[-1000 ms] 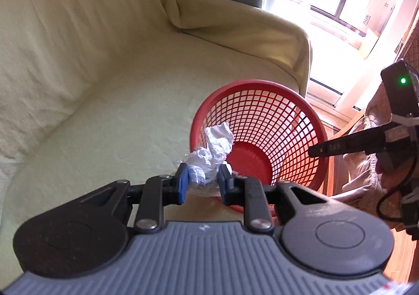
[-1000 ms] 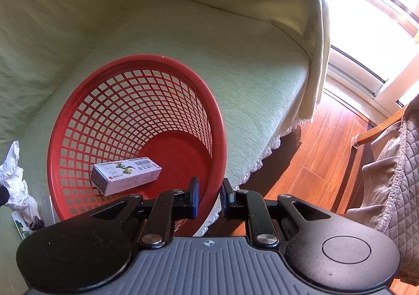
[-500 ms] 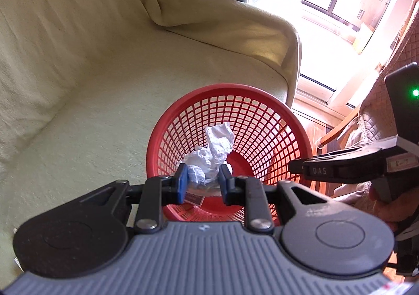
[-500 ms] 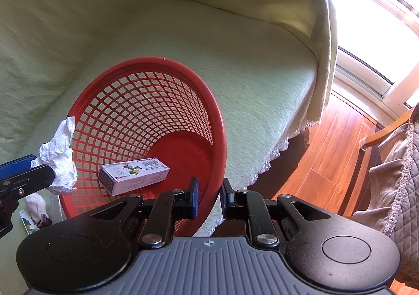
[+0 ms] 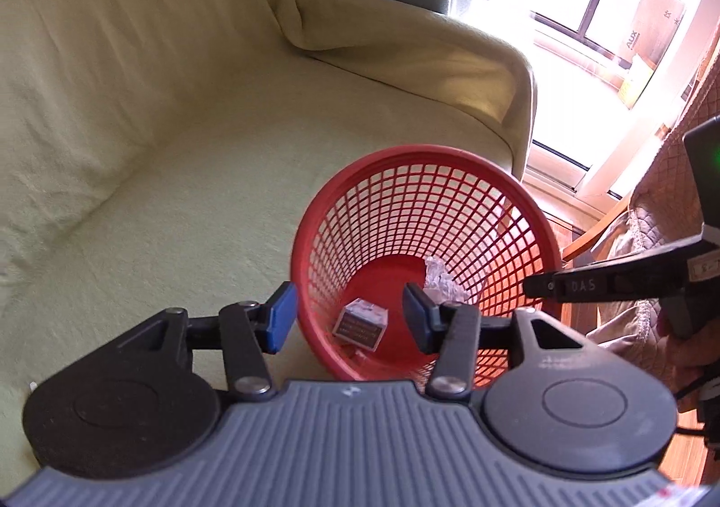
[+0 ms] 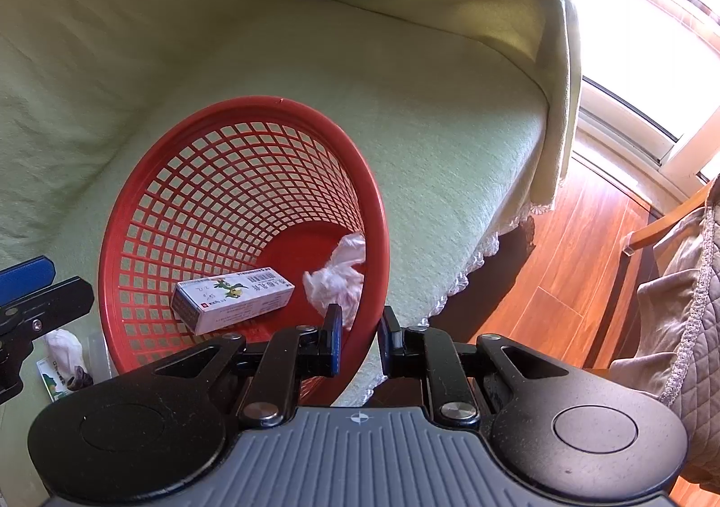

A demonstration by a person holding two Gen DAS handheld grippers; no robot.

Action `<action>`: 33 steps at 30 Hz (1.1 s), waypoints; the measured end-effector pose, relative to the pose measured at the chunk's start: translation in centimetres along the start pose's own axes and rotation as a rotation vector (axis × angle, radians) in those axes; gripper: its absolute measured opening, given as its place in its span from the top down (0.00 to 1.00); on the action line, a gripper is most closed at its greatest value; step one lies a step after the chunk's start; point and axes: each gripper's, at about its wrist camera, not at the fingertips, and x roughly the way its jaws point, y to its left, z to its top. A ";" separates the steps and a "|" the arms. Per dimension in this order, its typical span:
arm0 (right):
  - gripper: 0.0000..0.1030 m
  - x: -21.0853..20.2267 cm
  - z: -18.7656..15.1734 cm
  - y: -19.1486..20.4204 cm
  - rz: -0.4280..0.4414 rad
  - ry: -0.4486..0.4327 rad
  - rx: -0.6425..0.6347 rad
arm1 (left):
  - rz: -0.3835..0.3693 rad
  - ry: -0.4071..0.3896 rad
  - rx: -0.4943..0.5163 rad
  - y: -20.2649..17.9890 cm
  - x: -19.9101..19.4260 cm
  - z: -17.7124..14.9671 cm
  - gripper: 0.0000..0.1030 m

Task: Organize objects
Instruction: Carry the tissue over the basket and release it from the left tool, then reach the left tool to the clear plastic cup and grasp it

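Left gripper [image 5: 348, 318]: fingers spread, jaws just opened, nothing between them, poised over the basket mouth. Right gripper [image 6: 358, 338]: fingers pinching the near rim of the red mesh basket [image 6: 135, 246], which is tilted on the couch [image 6: 427, 147]. Crumpled white paper [image 6: 335, 277]: lying loose on the basket floor, just beside a small white box [image 6: 231, 298]. Beyond: wooden floor [image 6: 562, 264], bright window [image 5: 598, 3].

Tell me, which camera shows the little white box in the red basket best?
The right wrist view: the white box lies long side on, print visible, in the red basket. The left wrist view shows only its end.
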 end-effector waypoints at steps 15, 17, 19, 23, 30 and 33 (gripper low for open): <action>0.87 0.0 0.3 -0.3 0.001 0.006 0.024 | 0.253 0.151 -0.164 14.2 -2.0 -11.9 0.55; 0.87 -0.1 0.4 -0.3 0.003 0.001 0.022 | 0.264 0.160 -0.179 15.7 -1.8 -13.3 0.55; 0.87 -0.1 0.4 -0.4 -0.003 0.002 0.025 | 0.272 0.168 -0.198 16.8 -1.0 -14.1 0.55; 0.87 0.0 0.5 -0.2 -0.014 -0.003 0.024 | 0.262 0.179 -0.238 18.4 1.5 -15.3 0.55; 0.88 0.2 0.5 -0.2 -0.034 -0.001 0.031 | 0.235 0.204 -0.222 19.6 6.6 -15.1 0.54; 0.88 0.2 0.4 -0.2 -0.044 -0.001 0.033 | 0.216 0.228 -0.237 20.2 8.5 -14.8 0.54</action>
